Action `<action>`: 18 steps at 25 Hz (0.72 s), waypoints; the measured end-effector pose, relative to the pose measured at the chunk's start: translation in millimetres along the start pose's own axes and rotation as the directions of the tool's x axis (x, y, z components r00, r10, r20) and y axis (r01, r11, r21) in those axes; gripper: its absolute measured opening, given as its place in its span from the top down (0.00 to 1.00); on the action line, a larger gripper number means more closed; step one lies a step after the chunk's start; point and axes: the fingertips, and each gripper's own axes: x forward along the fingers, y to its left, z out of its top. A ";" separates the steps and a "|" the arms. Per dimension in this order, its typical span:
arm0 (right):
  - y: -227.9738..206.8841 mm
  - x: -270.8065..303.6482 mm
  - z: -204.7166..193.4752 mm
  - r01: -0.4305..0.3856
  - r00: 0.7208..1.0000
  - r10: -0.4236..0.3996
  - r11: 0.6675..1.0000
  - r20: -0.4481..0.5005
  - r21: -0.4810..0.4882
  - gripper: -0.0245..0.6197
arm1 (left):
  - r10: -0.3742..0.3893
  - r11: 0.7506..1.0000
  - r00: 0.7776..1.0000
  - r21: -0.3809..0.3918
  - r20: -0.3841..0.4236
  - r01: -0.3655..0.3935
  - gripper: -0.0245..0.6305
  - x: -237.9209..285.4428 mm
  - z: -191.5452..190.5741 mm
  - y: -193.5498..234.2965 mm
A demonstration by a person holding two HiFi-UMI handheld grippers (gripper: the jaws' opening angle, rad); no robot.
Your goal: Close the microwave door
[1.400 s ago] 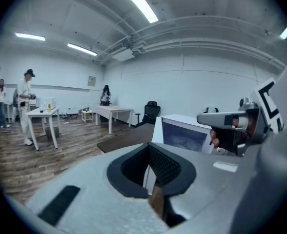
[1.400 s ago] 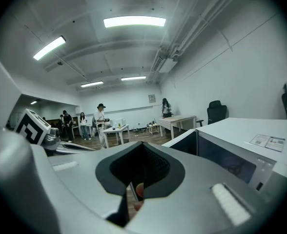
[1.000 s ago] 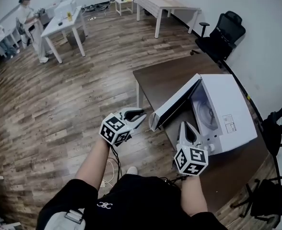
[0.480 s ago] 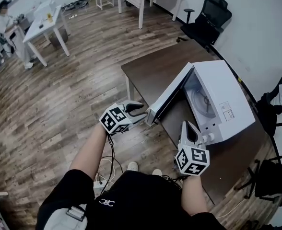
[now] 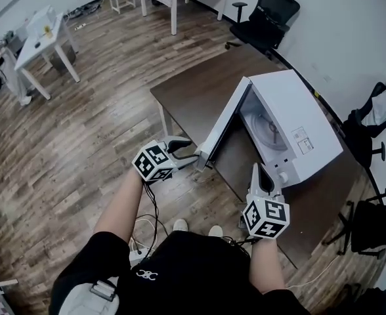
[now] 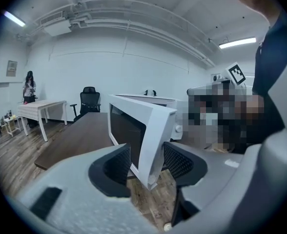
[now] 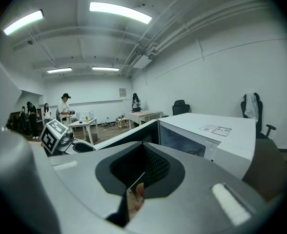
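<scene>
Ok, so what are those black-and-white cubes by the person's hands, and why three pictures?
The person holds two grippers, tools with two jaws; the cubes are part of them. One picture looks down from a camera on the person's head; the other two come from cameras riding on the grippers. A white microwave sits on a brown table with its door open. The left gripper has just been opening its jaws, with the door's edge between them, unsqueezed. The right gripper has its jaws together, empty.
</scene>
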 end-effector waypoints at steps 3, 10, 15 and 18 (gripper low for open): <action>-11.8 -3.5 -1.3 0.026 1.000 -0.026 1.000 0.001 0.012 0.95 | -0.058 0.998 0.998 0.013 -0.014 0.058 0.63 11.5 3.3 -9.9; -34.3 -18.7 -2.8 0.074 0.997 -0.074 0.997 0.004 0.027 0.95 | -0.203 0.976 0.977 0.072 -0.069 0.208 0.61 42.0 15.3 -40.9; -56.8 -32.1 -5.8 0.115 0.993 -0.116 0.993 0.005 0.040 0.95 | -0.274 0.952 0.955 0.110 -0.110 0.286 0.61 66.0 24.6 -62.6; -70.4 -41.1 -7.0 0.140 0.990 -0.140 0.989 0.009 0.049 0.95 | -0.299 0.941 0.946 0.125 -0.122 0.314 0.62 80.3 29.3 -74.2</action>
